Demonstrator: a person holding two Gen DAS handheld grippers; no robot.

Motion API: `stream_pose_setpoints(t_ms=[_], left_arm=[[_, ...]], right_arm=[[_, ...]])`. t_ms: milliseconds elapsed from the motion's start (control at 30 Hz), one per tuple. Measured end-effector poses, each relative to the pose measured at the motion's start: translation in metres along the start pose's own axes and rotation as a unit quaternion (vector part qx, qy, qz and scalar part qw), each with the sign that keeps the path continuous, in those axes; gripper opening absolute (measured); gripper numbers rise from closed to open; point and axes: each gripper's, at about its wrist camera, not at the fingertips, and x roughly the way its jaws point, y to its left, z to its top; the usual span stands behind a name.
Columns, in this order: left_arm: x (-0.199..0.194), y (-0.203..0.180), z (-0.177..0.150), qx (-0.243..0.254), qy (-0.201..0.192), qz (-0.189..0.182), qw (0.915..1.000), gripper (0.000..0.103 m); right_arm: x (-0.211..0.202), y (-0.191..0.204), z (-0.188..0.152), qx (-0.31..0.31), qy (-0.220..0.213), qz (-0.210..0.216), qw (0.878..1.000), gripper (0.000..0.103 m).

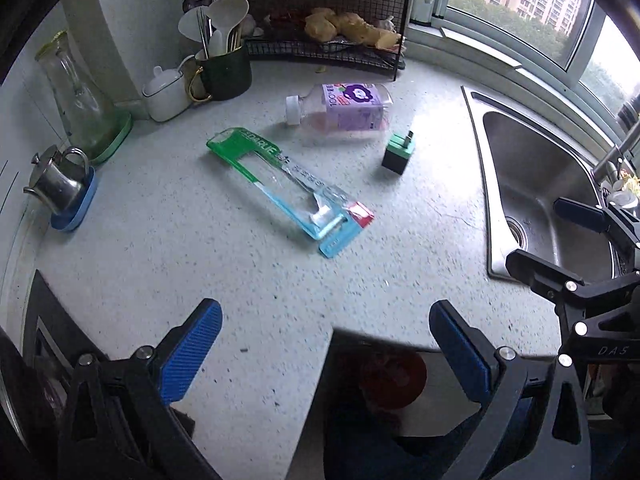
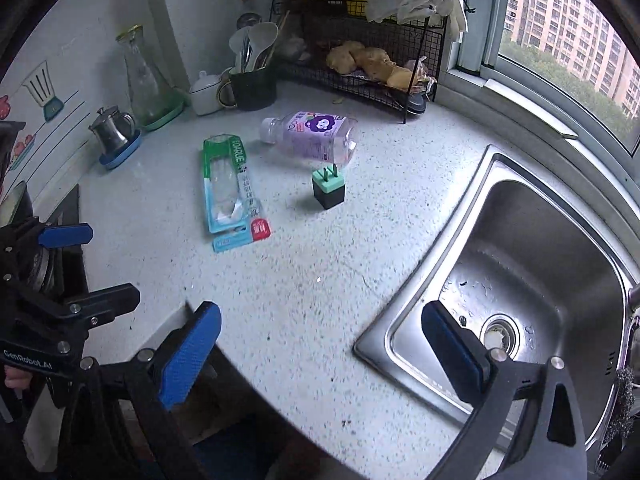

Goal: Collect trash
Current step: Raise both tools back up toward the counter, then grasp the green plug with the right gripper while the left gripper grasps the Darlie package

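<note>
Hovering over counter (image 1: 240, 280), left gripper (image 1: 326, 344) wide, right gripper (image 2: 320, 340) wide, both w/ nothing held

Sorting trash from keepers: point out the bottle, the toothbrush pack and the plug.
bottle (image 1: 354, 106): left wrist view, on its purple label.
toothbrush pack (image 1: 276, 178): left wrist view, on the clear middle.
plug (image 2: 329, 192): right wrist view, on its black body.

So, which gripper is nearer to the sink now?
Right. The right gripper hovers at the sink's near corner, one finger over the basin. The left gripper hangs over the counter edge, farther left.
</note>
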Motion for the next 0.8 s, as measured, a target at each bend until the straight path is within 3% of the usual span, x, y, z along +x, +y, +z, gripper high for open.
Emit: stream_pose_setpoints(t_ms=[200, 333, 500, 567, 700, 800], left_arm=[[0.033, 0.025, 0.043, -0.011, 0.018, -0.010, 0.9997, 0.103], [0.054, 0.038, 0.064, -0.013, 0.030, -0.006, 0.9994, 0.103], [0.080, 0.048, 0.078, -0.019, 0.054, -0.008, 0.9983, 0.103], [0.088, 0.051, 0.081, -0.025, 0.063, -0.012, 0.9976, 0.103], [0.102, 0.056, 0.085, -0.036, 0.078, -0.016, 0.9962, 0.103], [0.108, 0.059, 0.086, -0.045, 0.084, -0.015, 0.9954, 0.103]], right_arm=[[0.040, -0.002, 0.046, 0.007, 0.032, -0.011, 0.999, 0.093], [0.072, -0.004, 0.068, -0.015, 0.054, 0.000, 0.998, 0.078], [0.101, -0.013, 0.086, -0.015, 0.073, 0.006, 0.997, 0.071], [0.109, -0.015, 0.092, -0.017, 0.077, 0.005, 0.997, 0.059], [0.124, -0.013, 0.100, -0.029, 0.087, 0.012, 0.996, 0.059], [0.137, -0.015, 0.103, -0.022, 0.100, 0.019, 0.995, 0.052]])
